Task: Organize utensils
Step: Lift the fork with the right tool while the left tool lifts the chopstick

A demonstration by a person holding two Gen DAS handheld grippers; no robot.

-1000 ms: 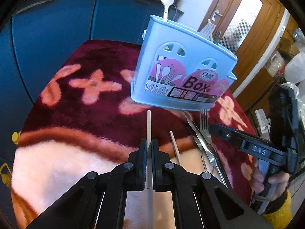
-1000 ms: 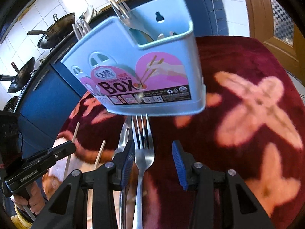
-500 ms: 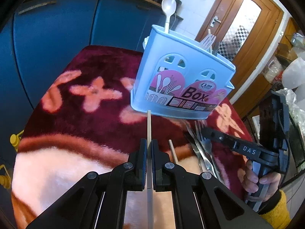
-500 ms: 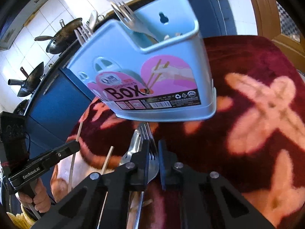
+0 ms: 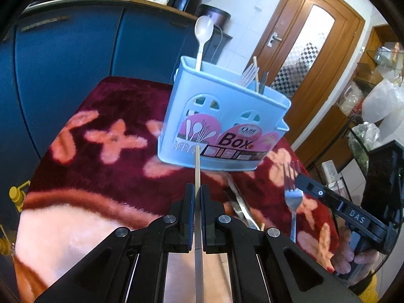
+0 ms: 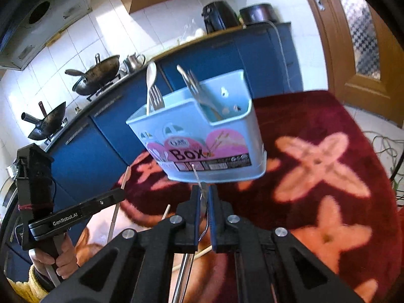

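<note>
Upright on blanket (image 5: 75, 202): blue box (image 5: 222, 126), open tops toward both grippers, forks and spoon already inside, room above rim. Left gripper (image 5: 197, 202) pinching chopstick (image 5: 197, 166), tip aimed boxward. Right gripper (image 6: 204, 197) clamped on fork (image 5: 293, 197), lifted clear, short of front wall. More cutlery (image 5: 240, 204) flat between.

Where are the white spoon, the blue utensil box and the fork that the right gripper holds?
white spoon (image 5: 204, 29): left wrist view, on its bowl.
blue utensil box (image 5: 227, 103): left wrist view, on its bare front wall above the label.
fork (image 5: 293, 197): left wrist view, on its neck just below the tines.
</note>
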